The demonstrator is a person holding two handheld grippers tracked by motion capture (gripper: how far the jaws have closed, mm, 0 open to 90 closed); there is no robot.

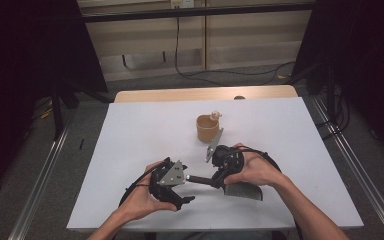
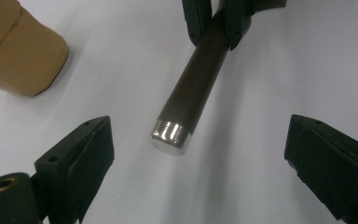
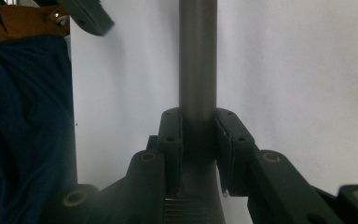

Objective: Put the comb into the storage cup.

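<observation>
Handle (image 2: 196, 84), dark and round with a shiny metal cap (image 2: 170, 136), is what I am working on; it belongs to a mesh-headed utensil whose head (image 1: 243, 190) lies on the white tabletop (image 1: 130, 130) under my right hand. My right gripper (image 1: 215, 181) has its fingers clamped on the handle partway along, seen plainly in the right gripper view (image 3: 198, 140), so the capped end sticks out level and free toward the other hand, which I judge is a handover set-up. My left gripper (image 1: 187, 188) faces that end with its fingers (image 2: 81, 158) wide apart, one on each side of the cap and touching nothing; the gap leaves room to slide on before squeezing. A tan cup (image 1: 207, 128) stands farther back on the tabletop, well clear of both hands, with a small pale thing (image 1: 216, 115) at its rim that I cannot make out. By count: one utensil, one cup, two grippers, one tabletop.
</observation>
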